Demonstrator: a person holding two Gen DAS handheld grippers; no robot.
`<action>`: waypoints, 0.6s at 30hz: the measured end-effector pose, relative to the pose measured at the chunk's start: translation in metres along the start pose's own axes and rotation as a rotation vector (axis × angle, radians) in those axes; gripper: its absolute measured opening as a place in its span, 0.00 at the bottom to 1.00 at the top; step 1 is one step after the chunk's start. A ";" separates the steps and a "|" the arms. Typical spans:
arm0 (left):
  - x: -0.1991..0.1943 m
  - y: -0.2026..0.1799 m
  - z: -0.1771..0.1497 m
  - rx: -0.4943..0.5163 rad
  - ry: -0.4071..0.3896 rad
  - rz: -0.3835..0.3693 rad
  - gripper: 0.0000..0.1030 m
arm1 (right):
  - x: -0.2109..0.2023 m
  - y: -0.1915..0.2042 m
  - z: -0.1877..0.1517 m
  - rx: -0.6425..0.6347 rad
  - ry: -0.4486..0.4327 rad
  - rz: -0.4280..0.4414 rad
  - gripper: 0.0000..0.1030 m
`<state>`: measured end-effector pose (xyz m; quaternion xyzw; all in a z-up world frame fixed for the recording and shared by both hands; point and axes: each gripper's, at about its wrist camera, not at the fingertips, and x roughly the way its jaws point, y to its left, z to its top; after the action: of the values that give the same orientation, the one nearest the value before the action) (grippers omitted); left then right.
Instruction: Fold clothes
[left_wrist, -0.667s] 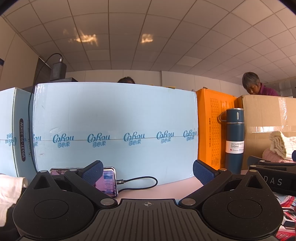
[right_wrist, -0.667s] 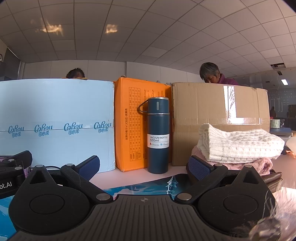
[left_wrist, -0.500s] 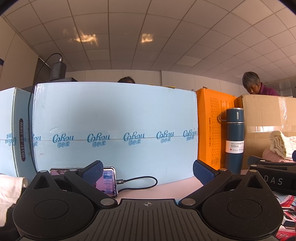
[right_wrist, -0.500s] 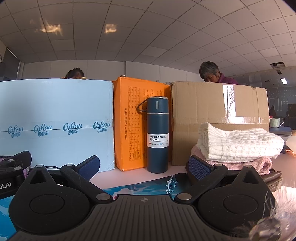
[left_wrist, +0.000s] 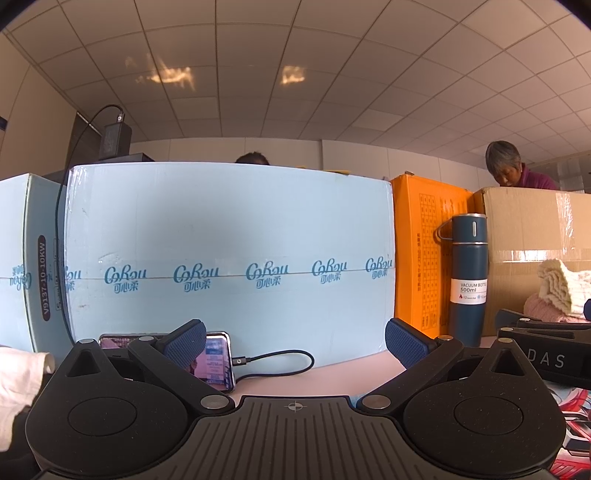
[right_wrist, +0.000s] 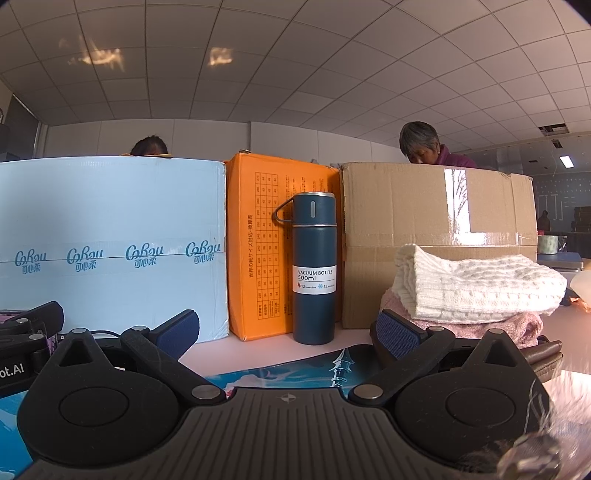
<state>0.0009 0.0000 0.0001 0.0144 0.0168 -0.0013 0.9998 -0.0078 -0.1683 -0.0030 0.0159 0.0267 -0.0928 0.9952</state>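
Resting level, both tools (left_wrist: 295, 341) (right_wrist: 284, 330) spread wide, empty.

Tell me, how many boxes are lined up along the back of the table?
3 in the right wrist view: a light blue box on the left, an orange box in the middle, a brown cardboard box on the right. More may sit out of frame.

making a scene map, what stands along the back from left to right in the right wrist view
light blue box → orange box → dark blue vacuum bottle → brown cardboard box → folded white knit on a pink garment
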 end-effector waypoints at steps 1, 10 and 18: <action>0.000 0.000 0.000 0.000 0.000 0.000 1.00 | 0.000 0.000 0.000 0.000 0.000 0.000 1.00; 0.000 0.000 0.000 0.000 -0.001 0.001 1.00 | 0.000 0.001 0.000 -0.001 0.003 -0.002 1.00; 0.000 0.000 0.000 0.001 0.001 0.000 1.00 | 0.001 -0.001 0.000 0.000 0.002 -0.001 1.00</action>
<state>0.0013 -0.0004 0.0000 0.0149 0.0174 -0.0012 0.9997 -0.0073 -0.1691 -0.0035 0.0159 0.0278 -0.0932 0.9951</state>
